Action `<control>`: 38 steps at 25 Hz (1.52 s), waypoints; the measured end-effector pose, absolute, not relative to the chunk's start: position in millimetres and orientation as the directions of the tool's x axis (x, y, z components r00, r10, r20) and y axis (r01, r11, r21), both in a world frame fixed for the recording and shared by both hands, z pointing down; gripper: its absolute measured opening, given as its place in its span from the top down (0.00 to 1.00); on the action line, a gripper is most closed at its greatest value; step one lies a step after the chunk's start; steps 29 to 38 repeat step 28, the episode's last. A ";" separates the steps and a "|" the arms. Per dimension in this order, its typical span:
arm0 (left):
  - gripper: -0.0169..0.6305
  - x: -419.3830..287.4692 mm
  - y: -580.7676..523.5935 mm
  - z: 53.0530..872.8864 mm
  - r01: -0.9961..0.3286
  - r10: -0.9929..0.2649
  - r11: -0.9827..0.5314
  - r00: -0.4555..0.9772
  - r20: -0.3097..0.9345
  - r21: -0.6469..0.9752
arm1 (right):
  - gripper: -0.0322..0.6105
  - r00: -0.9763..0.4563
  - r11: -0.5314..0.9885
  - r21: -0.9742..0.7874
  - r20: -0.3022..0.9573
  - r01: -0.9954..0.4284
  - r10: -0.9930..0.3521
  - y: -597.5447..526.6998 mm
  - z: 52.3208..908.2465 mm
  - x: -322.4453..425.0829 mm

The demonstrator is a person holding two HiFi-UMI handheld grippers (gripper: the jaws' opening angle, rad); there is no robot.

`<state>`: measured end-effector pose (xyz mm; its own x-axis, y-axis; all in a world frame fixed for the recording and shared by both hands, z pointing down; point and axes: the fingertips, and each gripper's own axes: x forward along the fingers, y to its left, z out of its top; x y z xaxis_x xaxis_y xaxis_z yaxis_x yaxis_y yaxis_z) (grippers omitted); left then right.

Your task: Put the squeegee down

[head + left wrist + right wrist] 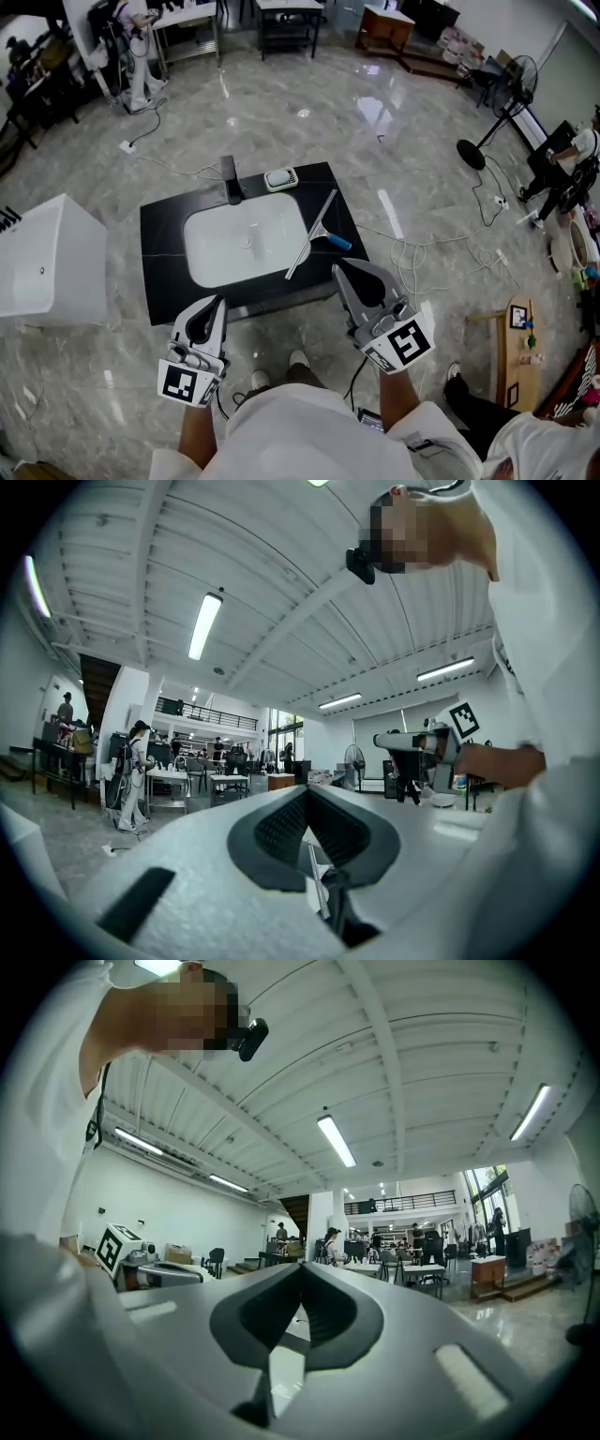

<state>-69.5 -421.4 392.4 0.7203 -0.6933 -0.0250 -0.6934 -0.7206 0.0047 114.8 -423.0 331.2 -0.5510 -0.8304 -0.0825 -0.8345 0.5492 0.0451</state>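
The left claw (217, 302) was pressed together on nothing, held just short of the near edge of the black tabletop (161, 272). The squeegee (312, 234) lay on that tabletop, its long blade slanting across the right rim of the white sink (234, 248). The right claw (339, 270), also pinched together and empty, was the nearer one, close to the blue handle.

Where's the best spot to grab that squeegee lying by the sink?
Probably the blue handle of the squeegee, coming down from the right. It sticks out sideways from the long thin blade over the black counter, so it's easy to pinch across; the blade lies flat and slim.
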 end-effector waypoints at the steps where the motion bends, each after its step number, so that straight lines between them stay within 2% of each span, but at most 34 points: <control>1: 0.98 -71.1 -419.6 392.6 -0.691 -0.691 -0.722 0.722 -0.025 0.007 | 0.96 -0.552 0.550 0.043 -0.080 -0.834 -0.830 -420.8 331.6 111.2; 38: 0.98 -81.5 -402.3 385.6 -0.703 -0.703 -0.711 0.711 -0.021 0.000 | 0.96 -0.540 0.539 0.041 -0.034 -0.842 -0.841 -412.4 350.2 98.8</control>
